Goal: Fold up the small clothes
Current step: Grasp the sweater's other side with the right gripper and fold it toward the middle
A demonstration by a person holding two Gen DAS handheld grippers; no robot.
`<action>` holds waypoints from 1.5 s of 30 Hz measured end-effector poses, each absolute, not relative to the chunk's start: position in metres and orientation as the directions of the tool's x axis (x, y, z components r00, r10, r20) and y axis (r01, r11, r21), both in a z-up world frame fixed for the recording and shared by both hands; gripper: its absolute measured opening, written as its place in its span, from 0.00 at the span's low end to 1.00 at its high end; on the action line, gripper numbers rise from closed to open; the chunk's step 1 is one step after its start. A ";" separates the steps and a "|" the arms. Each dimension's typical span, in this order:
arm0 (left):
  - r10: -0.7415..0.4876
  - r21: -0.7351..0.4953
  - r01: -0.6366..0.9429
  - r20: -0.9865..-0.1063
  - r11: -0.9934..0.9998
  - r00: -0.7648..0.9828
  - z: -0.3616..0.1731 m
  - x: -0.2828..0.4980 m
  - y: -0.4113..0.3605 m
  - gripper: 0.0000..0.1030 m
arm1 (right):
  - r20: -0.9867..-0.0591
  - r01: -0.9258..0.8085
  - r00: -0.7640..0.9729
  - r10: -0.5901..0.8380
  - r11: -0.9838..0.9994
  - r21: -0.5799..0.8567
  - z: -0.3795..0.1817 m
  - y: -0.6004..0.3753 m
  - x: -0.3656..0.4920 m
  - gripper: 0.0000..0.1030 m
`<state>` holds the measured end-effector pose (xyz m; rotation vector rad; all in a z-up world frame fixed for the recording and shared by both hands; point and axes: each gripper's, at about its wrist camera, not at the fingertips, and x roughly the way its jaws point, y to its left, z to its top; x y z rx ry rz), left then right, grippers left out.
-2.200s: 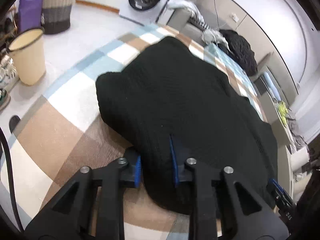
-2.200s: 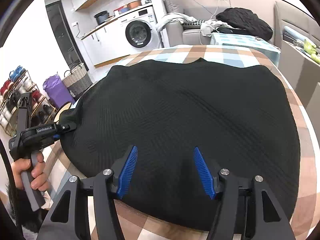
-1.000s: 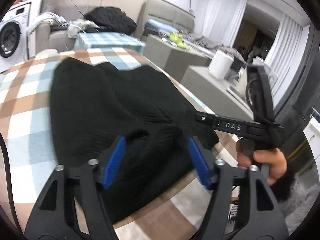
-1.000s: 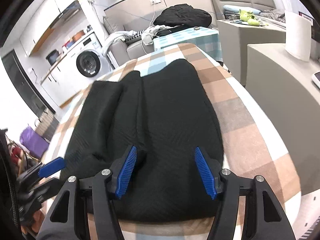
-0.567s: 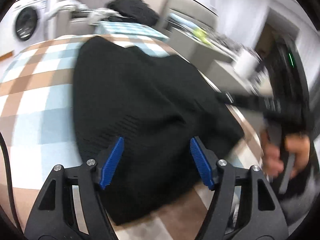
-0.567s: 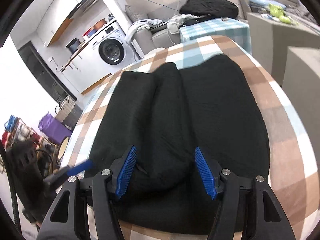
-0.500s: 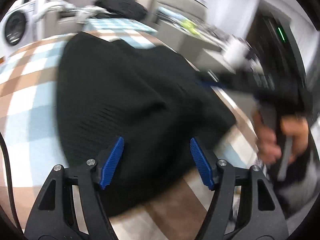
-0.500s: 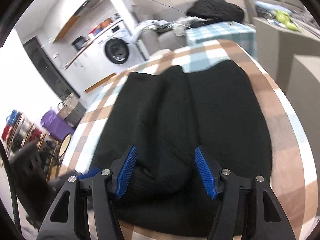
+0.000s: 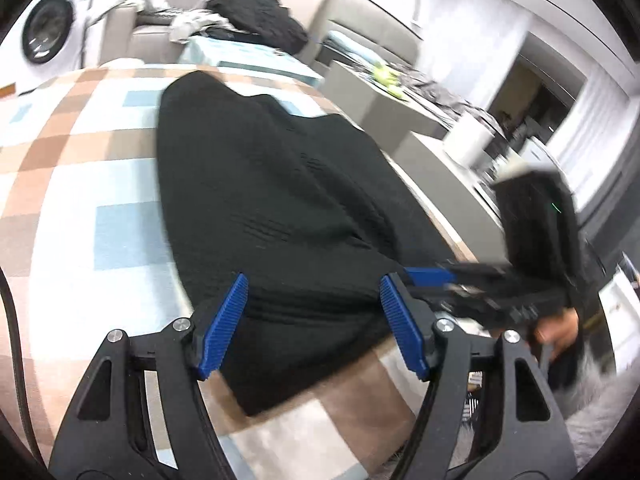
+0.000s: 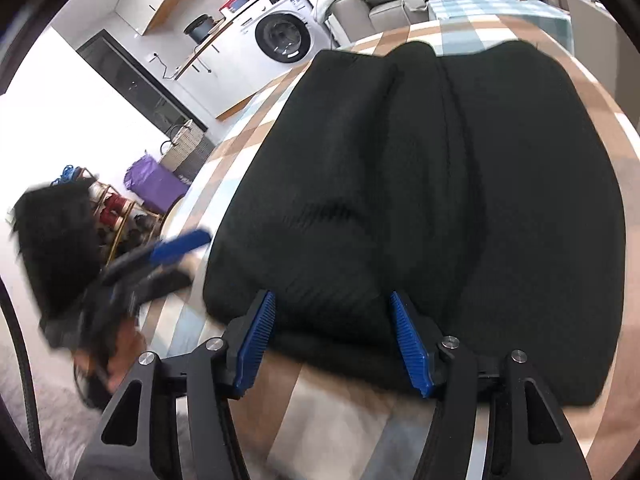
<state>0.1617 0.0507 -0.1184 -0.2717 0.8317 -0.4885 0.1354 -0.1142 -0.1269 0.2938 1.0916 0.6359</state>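
Note:
A black knitted garment (image 9: 280, 200) lies on the checked tablecloth (image 9: 80, 184), with both sides folded in toward the middle. It also shows in the right wrist view (image 10: 440, 184). My left gripper (image 9: 314, 322) is open and empty, its jaws just above the garment's near edge. My right gripper (image 10: 334, 338) is open and empty, also over the near edge. The right gripper appears blurred at the garment's right corner in the left wrist view (image 9: 472, 288). The left gripper appears blurred off the table's left side in the right wrist view (image 10: 160, 260).
A washing machine (image 10: 280, 36) stands at the back. A sofa with a dark heap of clothes (image 9: 256, 20) is behind the table. A grey side table with a paper roll (image 9: 468, 144) stands to the right. A purple bag (image 10: 152, 184) and basket sit on the floor left.
The garment's sides have been folded in since the first frames. Both grippers have let go and moved to the near edge. In the last half second both are still moving, with blur.

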 end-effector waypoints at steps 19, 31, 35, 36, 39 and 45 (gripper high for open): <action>-0.434 -0.430 0.174 -0.637 0.886 0.637 -0.105 0.177 0.094 0.65 | -0.590 -0.337 0.573 0.569 0.819 0.463 -0.072 -0.109 0.184 0.04; -0.344 -0.263 0.225 -0.779 0.938 0.523 -0.147 0.186 0.046 0.65 | -0.704 -0.050 0.527 0.477 0.844 0.534 -0.126 -0.169 0.156 0.36; -0.371 -0.301 0.218 -0.773 0.928 0.515 -0.150 0.184 0.047 0.65 | -0.690 -0.063 0.482 0.540 0.807 0.587 -0.135 -0.169 0.144 0.36; -0.376 -0.305 0.220 -0.770 0.927 0.516 -0.149 0.184 0.046 0.65 | -0.693 -0.069 0.485 0.534 0.813 0.578 -0.138 -0.166 0.144 0.36; -0.371 -0.301 0.217 -0.765 0.929 0.527 -0.145 0.186 0.046 0.65 | -0.667 -0.123 0.512 0.541 0.815 0.567 -0.139 -0.152 0.154 0.18; -0.401 -0.336 0.222 -0.702 0.915 0.589 -0.117 0.183 0.058 0.65 | -0.536 -0.236 0.679 0.503 0.840 0.489 -0.080 -0.145 0.143 0.06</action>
